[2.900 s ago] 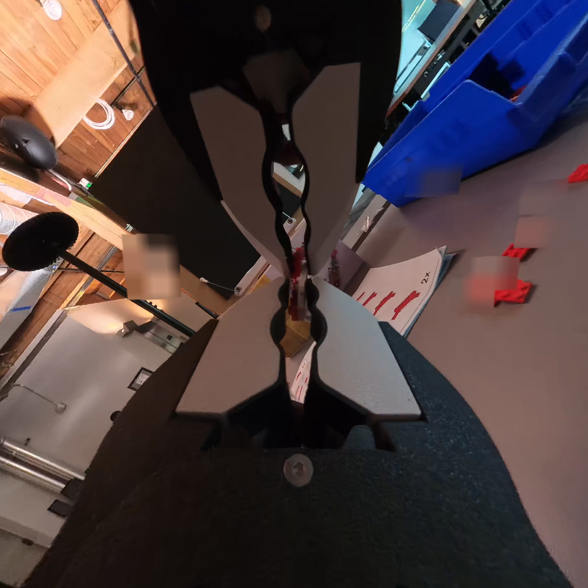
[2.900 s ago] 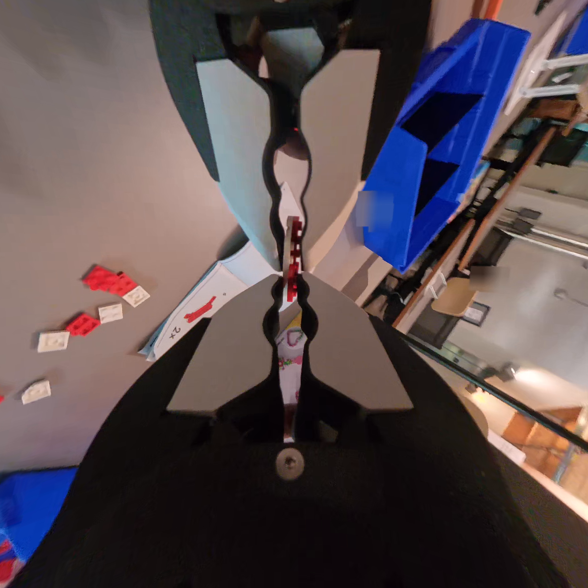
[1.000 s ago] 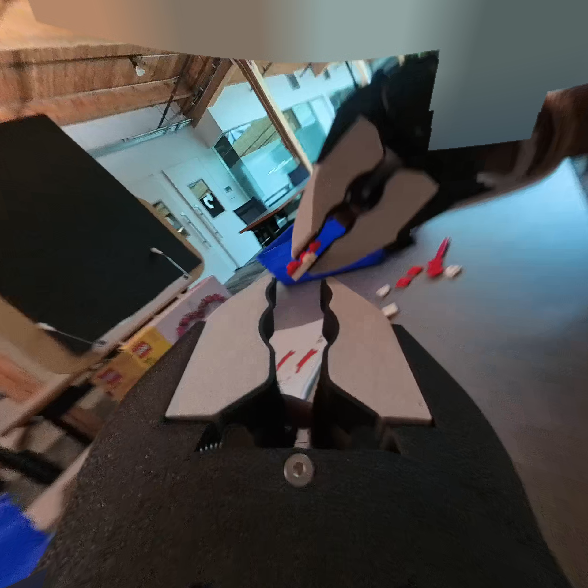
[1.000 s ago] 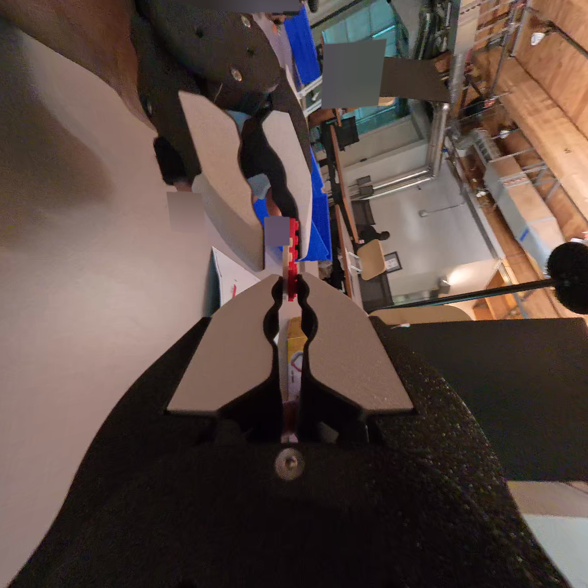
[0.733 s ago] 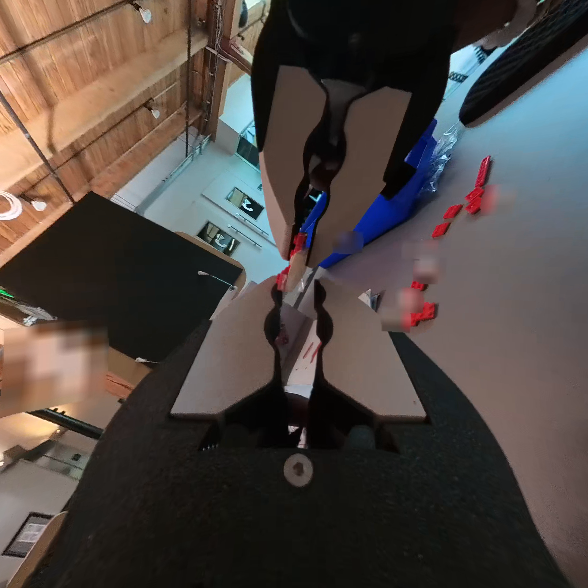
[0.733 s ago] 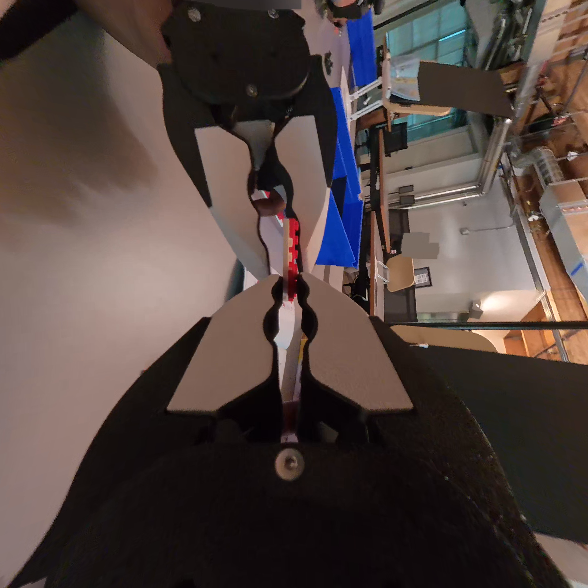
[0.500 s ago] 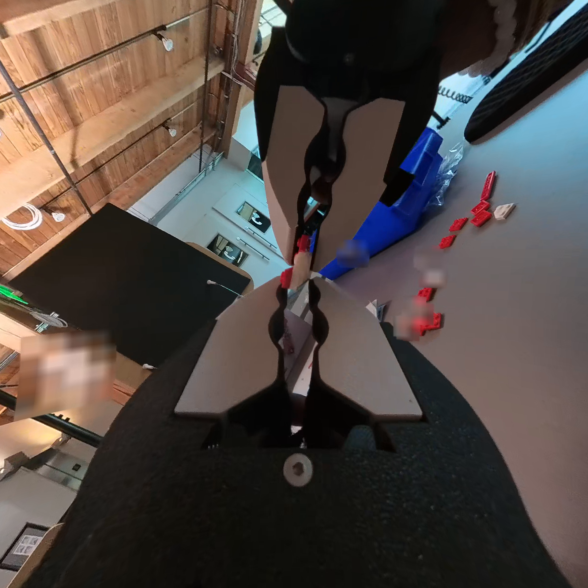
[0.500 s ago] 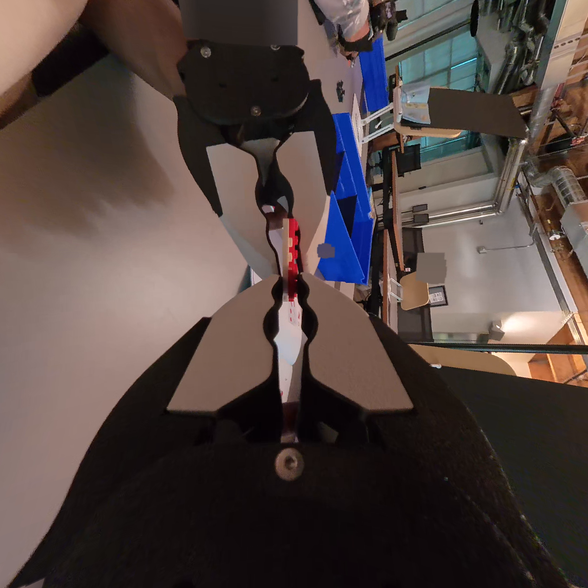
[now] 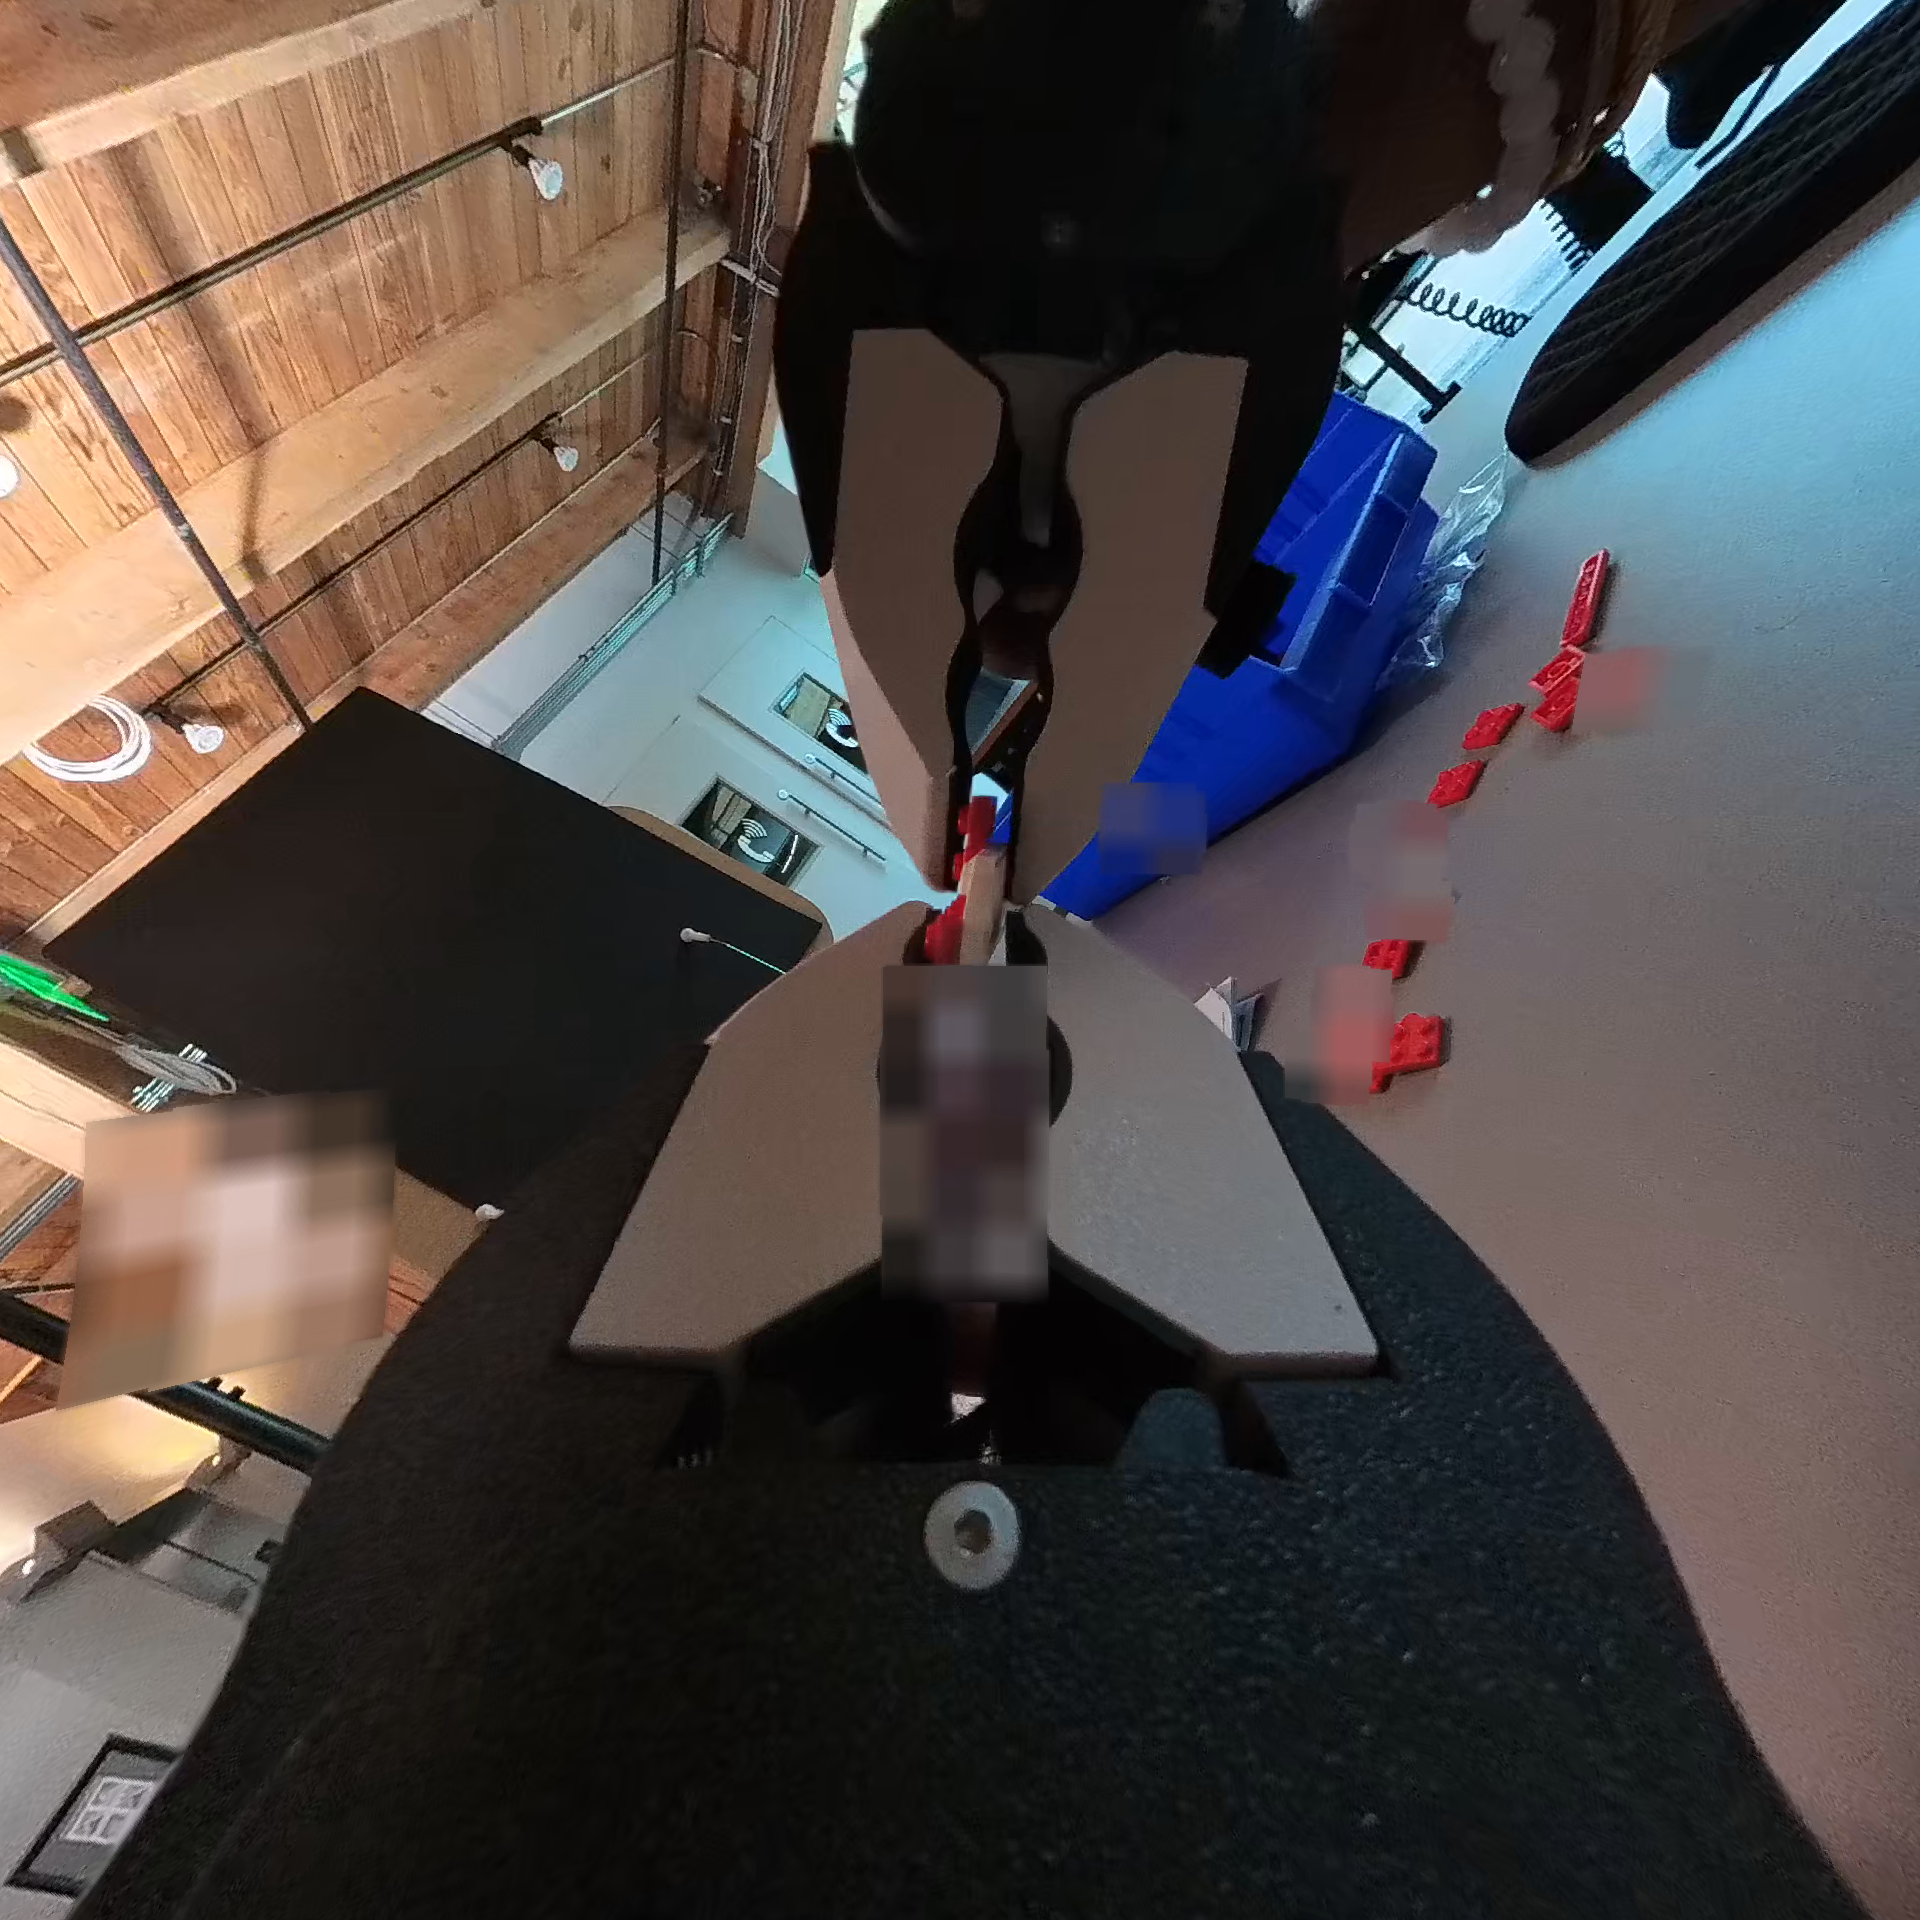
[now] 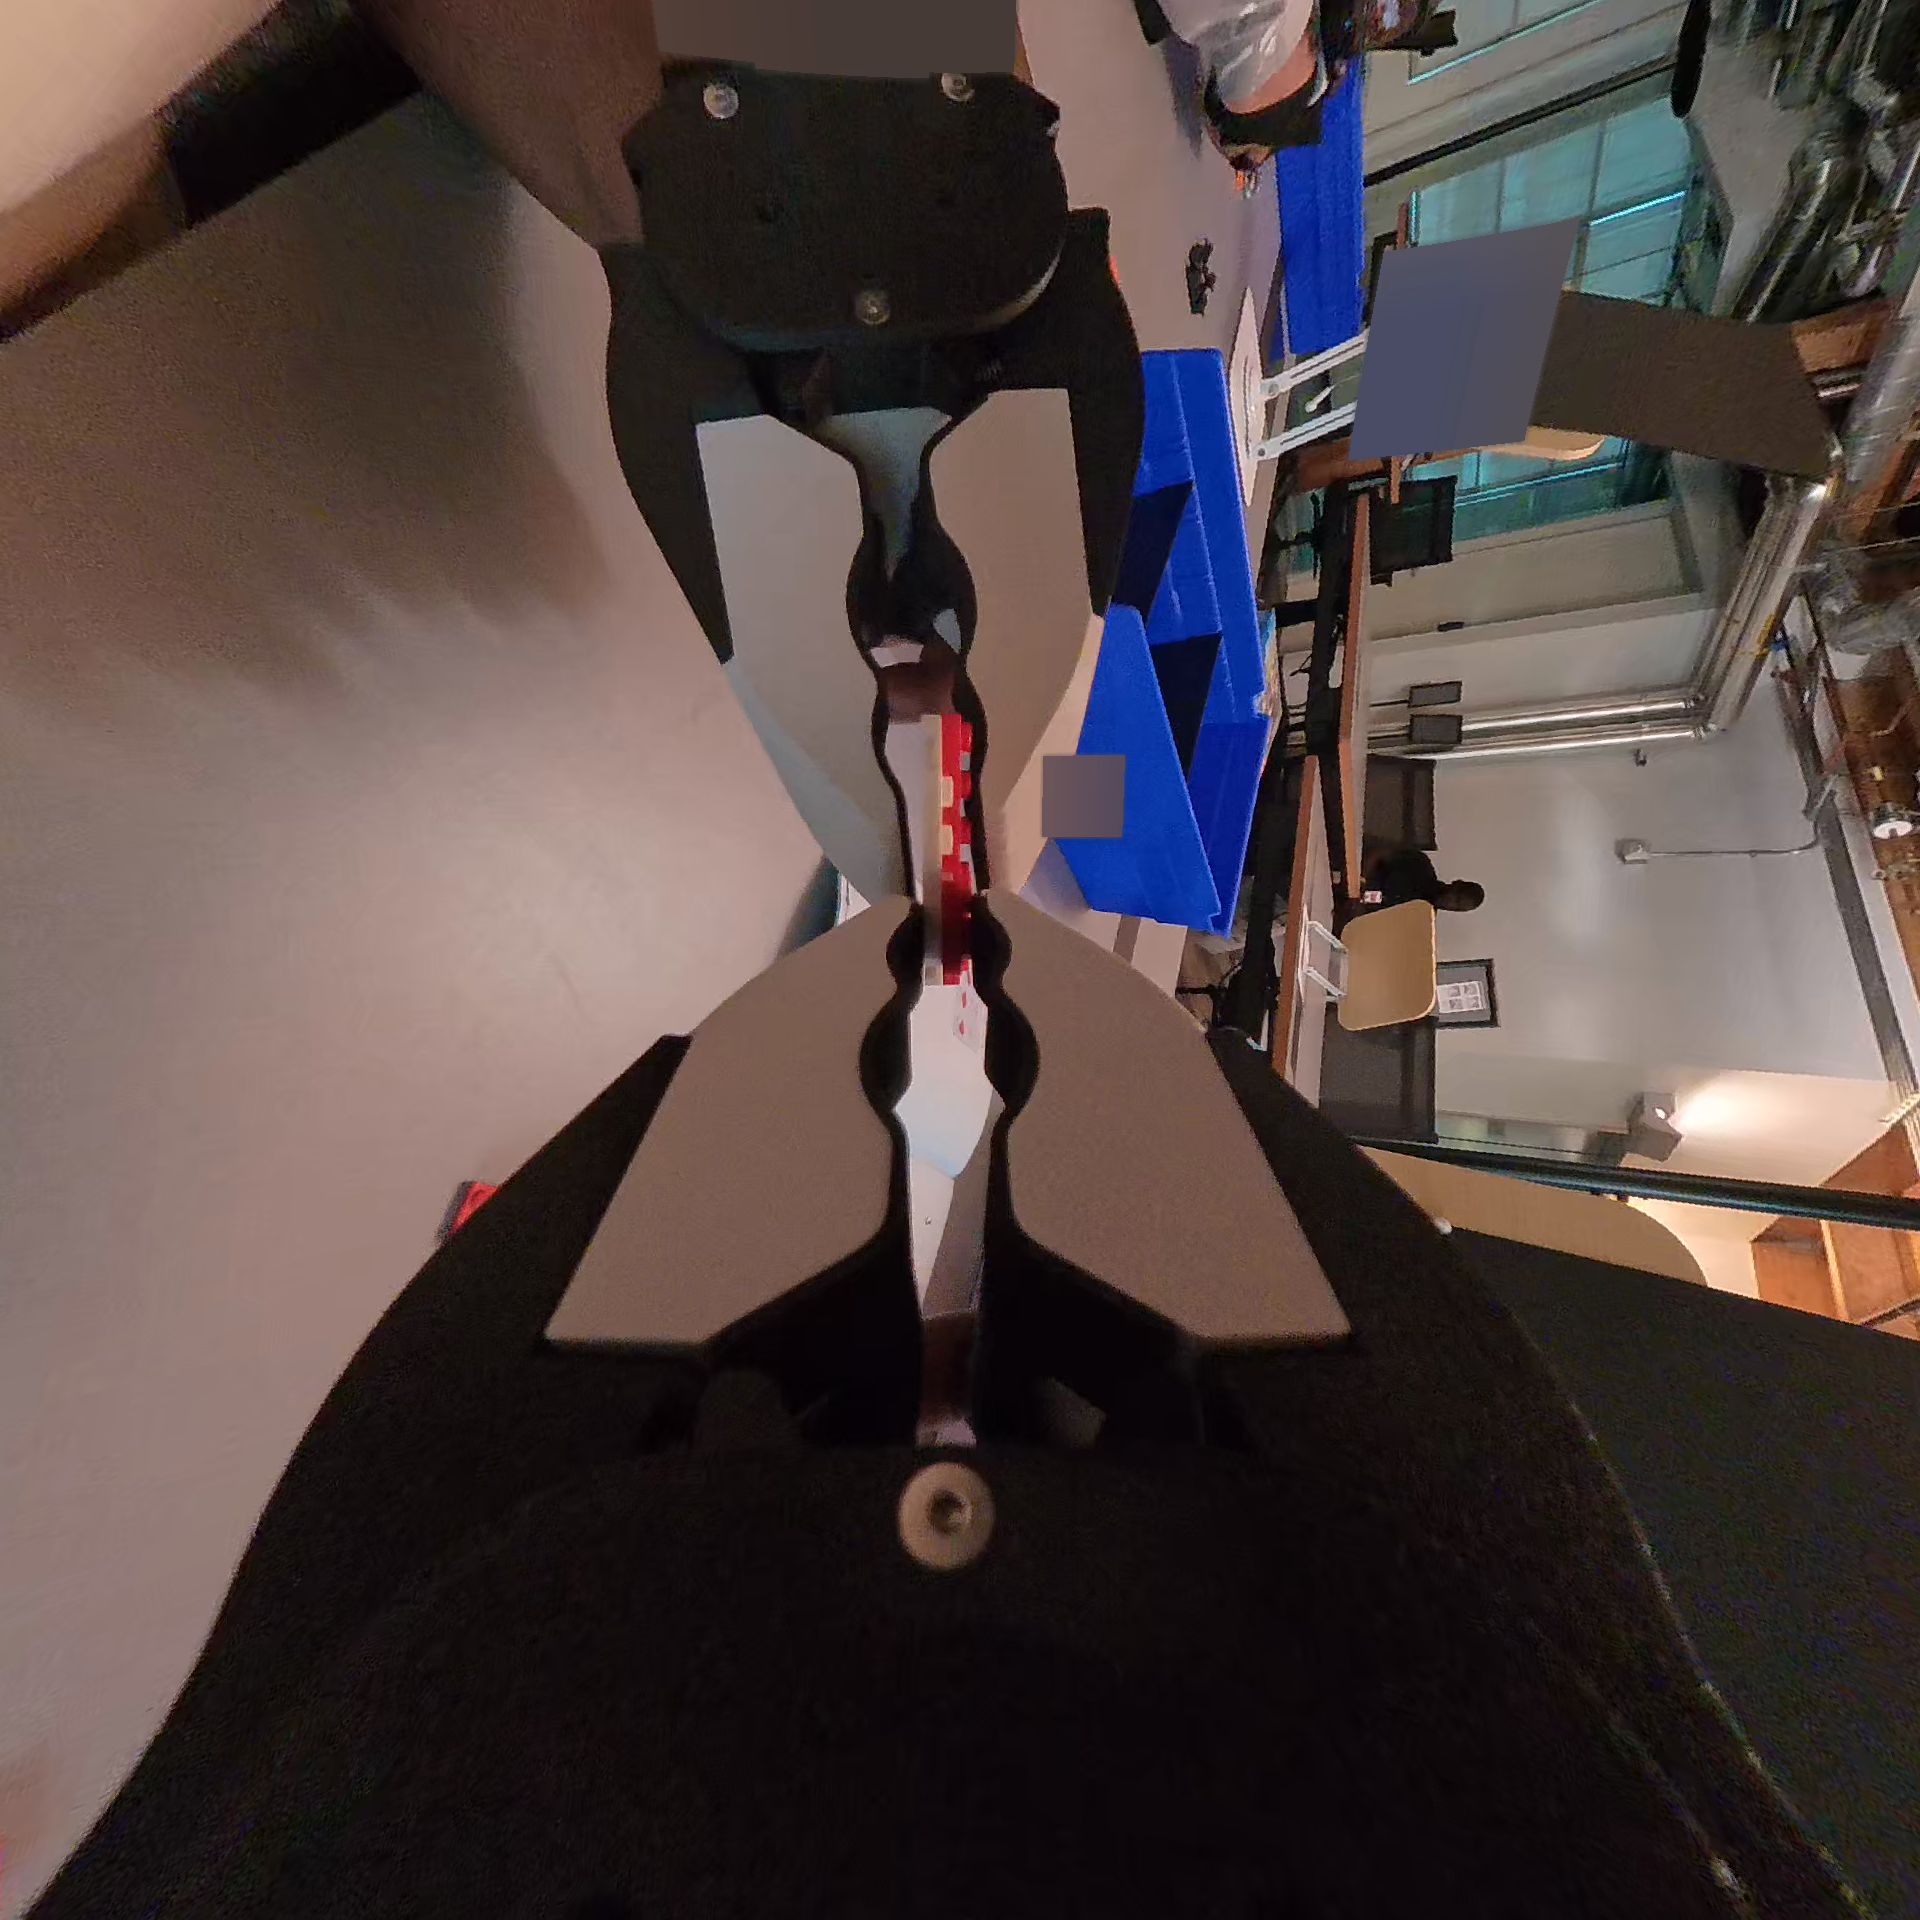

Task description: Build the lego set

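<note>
A small lego assembly (image 10: 951, 821), a tan plate with red pieces stacked on one side, hangs in the air between both grippers, which meet tip to tip. My right gripper (image 10: 945, 920) is shut on its near end. My left gripper (image 10: 945, 888) faces it from above and is closed around the far end. In the left wrist view the assembly (image 9: 977, 883) shows edge-on between my left gripper (image 9: 966, 930) and the right gripper (image 9: 982, 878). Several loose red pieces (image 9: 1408, 1044) lie on the grey table (image 9: 1662, 1143).
A blue bin (image 9: 1299, 675) stands behind the grippers with a clear plastic bag (image 9: 1455, 561) beside it. A longer red piece (image 9: 1584, 592) lies farther back. A white booklet (image 10: 945, 1101) lies below the grippers. A black mat (image 9: 1714, 260) is at the table's far right. Both grippers' tips are close together, under 4 cm apart.
My left gripper, open a second ago, has swung to face the right gripper and closed on the free end of the assembly. The right gripper has kept its hold.
</note>
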`<state>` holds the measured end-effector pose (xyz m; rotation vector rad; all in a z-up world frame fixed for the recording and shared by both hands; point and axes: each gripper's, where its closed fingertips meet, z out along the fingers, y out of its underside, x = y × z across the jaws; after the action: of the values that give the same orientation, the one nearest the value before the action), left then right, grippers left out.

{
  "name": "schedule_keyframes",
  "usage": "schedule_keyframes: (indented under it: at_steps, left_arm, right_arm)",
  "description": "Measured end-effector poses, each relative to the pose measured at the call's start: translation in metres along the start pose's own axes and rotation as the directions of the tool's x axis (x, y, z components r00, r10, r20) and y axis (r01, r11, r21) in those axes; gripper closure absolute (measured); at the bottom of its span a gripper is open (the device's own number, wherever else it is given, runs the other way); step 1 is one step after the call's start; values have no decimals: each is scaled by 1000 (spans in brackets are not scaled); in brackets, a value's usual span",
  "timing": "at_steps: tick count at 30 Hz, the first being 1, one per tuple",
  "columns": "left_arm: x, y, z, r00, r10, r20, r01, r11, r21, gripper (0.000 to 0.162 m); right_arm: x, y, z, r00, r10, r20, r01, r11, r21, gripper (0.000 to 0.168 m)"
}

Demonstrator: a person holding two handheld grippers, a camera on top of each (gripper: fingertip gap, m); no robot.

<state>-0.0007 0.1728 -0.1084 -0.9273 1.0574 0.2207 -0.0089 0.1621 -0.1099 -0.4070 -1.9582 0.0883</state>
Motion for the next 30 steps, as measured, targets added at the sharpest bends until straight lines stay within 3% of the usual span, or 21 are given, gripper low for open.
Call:
schedule_keyframes:
  at_steps: [6, 8, 12, 15, 17, 21, 25, 30]
  left_arm:
    - [-5, 3, -1, 1000, -7, 21, 7, 1000, -21, 154]
    - [-10, 5, -2, 999, -15, 45, 17, 999, -38, 154]
    - [-27, 20, -5, 996, -20, 82, 30, 991, -133, 154]
    - [-41, 41, -14, 998, 7, 66, 11, 963, -270, 154]
    - [-52, 52, -22, 994, 56, 94, -24, 951, -308, 154]
    - [-57, 79, -31, 992, 62, 112, -16, 927, -375, 154]
    - [-51, 82, -28, 993, 60, 103, -17, 926, -377, 154]
    - [-39, 83, -24, 995, 86, 56, -59, 923, -381, 154]
  right_arm:
    - [6, 2, 2, 997, -26, -68, 27, 1000, 6, 157]
    - [5, 12, 3, 997, 44, -56, -46, 998, -41, 141]
    - [-1, 34, -9, 969, 244, -23, -245, 966, -77, 138]
    - [-50, 53, -16, 829, 523, 200, -484, 849, -211, 140]
    - [-79, 62, -17, 738, 627, 249, -566, 776, -278, 140]
    - [-113, 90, -11, 646, 748, 150, -662, 647, -379, 150]
    - [-129, 102, -1, 602, 795, 75, -689, 564, -455, 151]
    - [-125, 106, 6, 581, 811, 68, -704, 543, -458, 149]
